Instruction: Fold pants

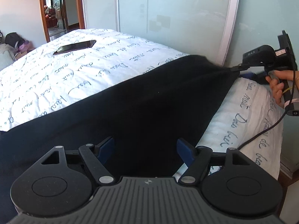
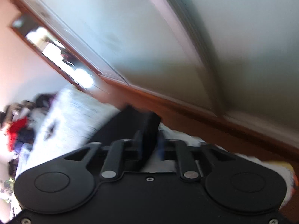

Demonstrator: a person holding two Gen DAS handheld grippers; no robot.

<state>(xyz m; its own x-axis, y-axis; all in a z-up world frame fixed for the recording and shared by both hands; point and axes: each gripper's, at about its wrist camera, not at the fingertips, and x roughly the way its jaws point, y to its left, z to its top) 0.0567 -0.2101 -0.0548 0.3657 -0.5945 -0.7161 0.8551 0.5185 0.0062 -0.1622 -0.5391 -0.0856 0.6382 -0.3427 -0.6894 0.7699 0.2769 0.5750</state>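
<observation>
The black pants (image 1: pixel 134 102) lie spread across the bed (image 1: pixel 74 74), and the left hand-held gripper (image 1: pixel 145 149) sits right over them with its blue pads wide apart, the cloth lying loose between them and not pinched. Over at the far corner, the right hand-held gripper (image 1: pixel 238 68) has a pinch of the pants pulled up taut off the bed. Its own blurred view shows dark cloth (image 2: pixel 147 130) between the narrowed jaws.
</observation>
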